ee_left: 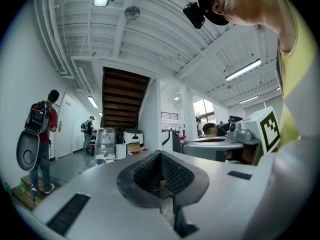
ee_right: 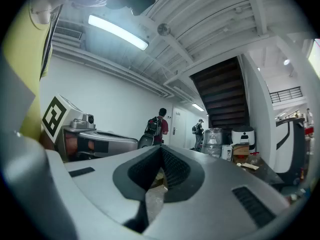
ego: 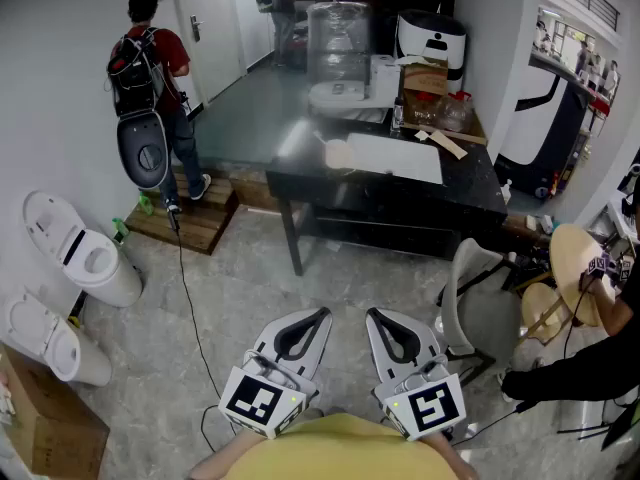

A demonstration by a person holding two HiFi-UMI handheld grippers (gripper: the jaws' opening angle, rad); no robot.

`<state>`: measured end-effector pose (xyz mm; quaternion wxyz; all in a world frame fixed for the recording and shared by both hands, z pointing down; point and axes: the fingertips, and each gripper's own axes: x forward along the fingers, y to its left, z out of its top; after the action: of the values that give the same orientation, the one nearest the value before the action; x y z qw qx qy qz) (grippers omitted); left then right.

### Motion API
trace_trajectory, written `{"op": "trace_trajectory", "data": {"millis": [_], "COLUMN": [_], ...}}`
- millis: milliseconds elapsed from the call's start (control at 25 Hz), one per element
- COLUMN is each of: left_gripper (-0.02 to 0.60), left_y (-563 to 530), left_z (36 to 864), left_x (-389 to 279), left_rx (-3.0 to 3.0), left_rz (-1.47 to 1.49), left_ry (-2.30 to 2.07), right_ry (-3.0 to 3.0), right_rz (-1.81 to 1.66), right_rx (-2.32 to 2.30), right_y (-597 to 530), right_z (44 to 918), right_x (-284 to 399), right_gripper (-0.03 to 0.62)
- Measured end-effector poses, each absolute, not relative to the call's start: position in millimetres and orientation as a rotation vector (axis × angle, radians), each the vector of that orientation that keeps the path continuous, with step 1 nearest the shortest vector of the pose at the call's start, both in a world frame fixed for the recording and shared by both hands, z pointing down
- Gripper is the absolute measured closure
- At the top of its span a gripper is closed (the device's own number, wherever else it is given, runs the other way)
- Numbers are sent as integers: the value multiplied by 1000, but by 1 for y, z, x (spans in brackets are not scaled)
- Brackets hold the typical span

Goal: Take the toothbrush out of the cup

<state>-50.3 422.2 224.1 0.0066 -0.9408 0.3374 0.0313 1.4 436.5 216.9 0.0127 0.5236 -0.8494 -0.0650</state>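
Note:
No toothbrush or cup can be made out in any view. My left gripper (ego: 318, 315) and right gripper (ego: 378, 315) are held side by side close to the body, over the grey floor, pointing toward a dark table (ego: 470, 190) a few steps ahead. Both are shut with nothing between the jaws. The left gripper view shows the left gripper (ee_left: 161, 154) with its jaws meeting at the tip, aimed high at the room and ceiling. The right gripper (ee_right: 161, 148) looks the same in its own view. On the table stand a clear plastic container (ego: 338, 43), a cardboard box (ego: 424, 76) and a white sheet (ego: 395, 158).
A person with a backpack (ego: 150, 68) stands at a door on the left, by a wooden pallet (ego: 190, 218). Two white toilets (ego: 85, 258) sit by the left wall. A grey chair (ego: 480, 308) stands right of the grippers. A cable (ego: 190, 308) crosses the floor.

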Motion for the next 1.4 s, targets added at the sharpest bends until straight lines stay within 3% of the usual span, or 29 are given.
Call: {"op": "trace_trajectory", "data": {"millis": [1040, 1400], "left_gripper": [571, 571], "left_y": [393, 353], "left_z": [245, 256], "left_x": [-110, -100], "left_rx": [-2988, -3007], "left_rz": [107, 98], "left_ry": [1049, 1024], "right_ry": [-2632, -2629], "right_rz": [-150, -155], "right_rx": [1614, 1660], "right_y": [405, 366], "right_z": [232, 236], "right_x": [-53, -38], "right_gripper": [577, 577]}}
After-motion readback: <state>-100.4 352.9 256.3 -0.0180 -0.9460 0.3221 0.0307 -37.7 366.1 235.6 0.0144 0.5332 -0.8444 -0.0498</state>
